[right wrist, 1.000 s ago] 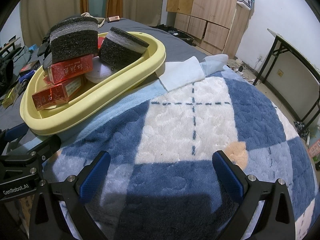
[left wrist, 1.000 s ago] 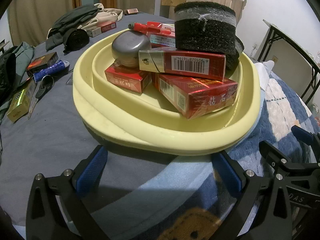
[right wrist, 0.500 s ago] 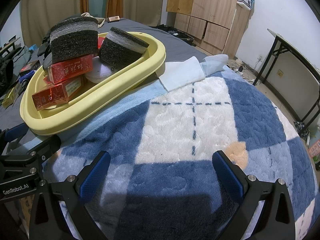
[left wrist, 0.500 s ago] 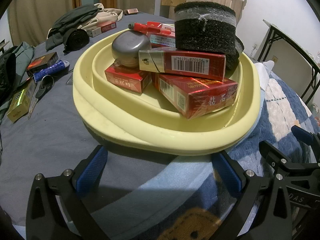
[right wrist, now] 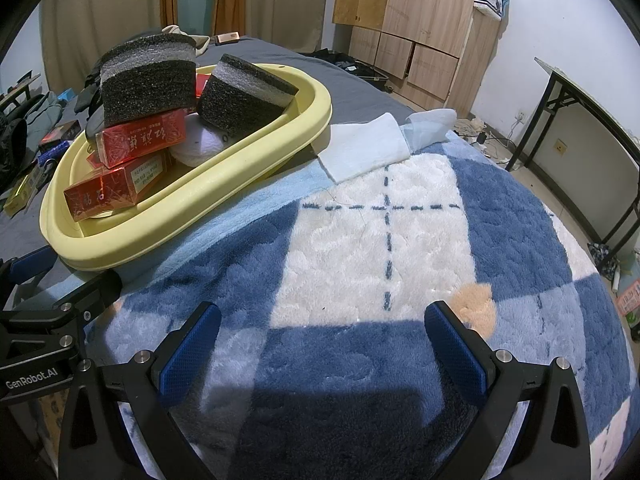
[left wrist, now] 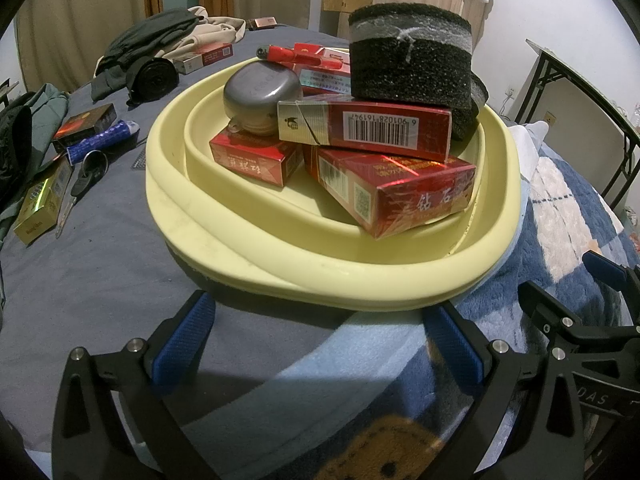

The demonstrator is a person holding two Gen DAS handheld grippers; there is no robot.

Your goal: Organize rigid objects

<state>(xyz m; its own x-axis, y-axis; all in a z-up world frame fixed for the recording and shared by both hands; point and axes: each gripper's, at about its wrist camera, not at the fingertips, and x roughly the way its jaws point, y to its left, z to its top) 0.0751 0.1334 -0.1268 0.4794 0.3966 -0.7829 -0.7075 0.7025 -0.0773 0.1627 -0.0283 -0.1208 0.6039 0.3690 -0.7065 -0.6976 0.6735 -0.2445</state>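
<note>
My left gripper [left wrist: 320, 336] hangs with its jaws spread wide and nothing between them, just in front of the near rim of the yellow basin [left wrist: 280, 264]. My right gripper [right wrist: 320, 340] is spread the same way, gripping nothing, over the blue and white plush blanket [right wrist: 380, 248], with the basin off to its left [right wrist: 192, 208].

The basin sits on the bed and is piled high. From the left camera I count 3 red boxes up front: a small one [left wrist: 256, 160], a large one [left wrist: 396, 196] lying tilted, and one with a barcode [left wrist: 368, 130] resting across the top of it. A grey rounded case [left wrist: 262, 94] sits behind the small box, partly hidden by the barcode box. A black foam block [left wrist: 410, 64] stands on the barcode box. A 2nd foam block [right wrist: 244, 96] leans against the far rim; the left camera shows only a sliver of it. Under it a white round thing [right wrist: 200, 144] is mostly covered, and I cannot tell what it is. A red tool [left wrist: 296, 56] lies at the back, its end cut off by the foam.

On the grey sheet left of the basin lie scissors [left wrist: 80, 184], a blue tube [left wrist: 102, 140], a gold box [left wrist: 40, 204] and a dark box [left wrist: 86, 122]. A pale folded cloth [right wrist: 364, 152] lies beside the basin's far end.
</note>
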